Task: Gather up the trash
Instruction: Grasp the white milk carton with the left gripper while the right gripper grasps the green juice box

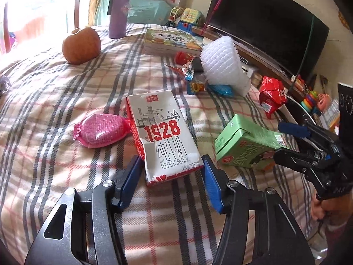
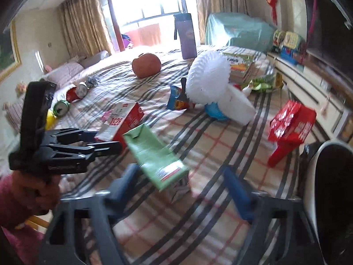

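Note:
A white and red "1928" milk carton [image 1: 164, 137] lies on the plaid bed cover. My left gripper [image 1: 172, 165] is open, its blue fingers on either side of the carton's near end. A green milk carton [image 1: 247, 141] lies to the right. My right gripper [image 2: 178, 178] is open around the green carton [image 2: 154, 156]; the view is blurred. The right gripper also shows in the left wrist view [image 1: 286, 139]. The left gripper shows in the right wrist view [image 2: 106, 141] at the white carton [image 2: 120, 121].
A pink pouch [image 1: 100, 130], apple [image 1: 81, 45], purple flask [image 1: 118, 11], book [image 1: 172, 40], white foam net [image 1: 222, 64], snack wrappers [image 1: 192, 75] and a red crumpled box [image 1: 272, 93] lie on the bed. Cans [image 2: 64, 105] lie far left. A TV [image 1: 264, 22] stands beside the bed.

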Demonstrator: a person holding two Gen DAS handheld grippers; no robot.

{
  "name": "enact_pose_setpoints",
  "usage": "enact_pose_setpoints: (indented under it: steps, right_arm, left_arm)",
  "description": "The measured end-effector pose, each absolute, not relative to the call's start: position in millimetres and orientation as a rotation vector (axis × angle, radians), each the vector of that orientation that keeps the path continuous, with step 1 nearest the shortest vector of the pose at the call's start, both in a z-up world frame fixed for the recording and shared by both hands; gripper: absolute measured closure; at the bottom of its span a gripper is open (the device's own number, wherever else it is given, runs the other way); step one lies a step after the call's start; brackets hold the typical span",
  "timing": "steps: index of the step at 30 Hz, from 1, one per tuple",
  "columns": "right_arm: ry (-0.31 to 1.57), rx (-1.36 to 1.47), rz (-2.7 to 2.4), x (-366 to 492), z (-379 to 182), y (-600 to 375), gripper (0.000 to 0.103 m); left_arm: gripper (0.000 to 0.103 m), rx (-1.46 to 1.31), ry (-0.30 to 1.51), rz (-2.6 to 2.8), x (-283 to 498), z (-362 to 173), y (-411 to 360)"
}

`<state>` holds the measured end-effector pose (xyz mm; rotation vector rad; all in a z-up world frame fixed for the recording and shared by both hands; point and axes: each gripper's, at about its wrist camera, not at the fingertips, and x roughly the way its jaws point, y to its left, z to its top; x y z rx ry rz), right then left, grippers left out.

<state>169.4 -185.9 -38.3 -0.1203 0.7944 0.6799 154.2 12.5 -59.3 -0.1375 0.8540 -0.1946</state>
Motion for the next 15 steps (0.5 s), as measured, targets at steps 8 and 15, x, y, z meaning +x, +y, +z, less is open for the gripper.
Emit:
enact_pose_setpoints:
  steps: [8, 15]
  right_arm:
    - [0.834, -0.122, 0.726, 177.4, -50.1, -167.8, 0.051]
    - [0.824, -0.019, 0.591, 154.8, -49.0, -196.3, 0.069]
  left_arm:
    - [0.042, -0.130, 0.878, -0.169, 154.0, -57.2, 12.2]
    - [0.051, -0.102, 0.846, -0.128, 159.0, -54.0, 5.2]
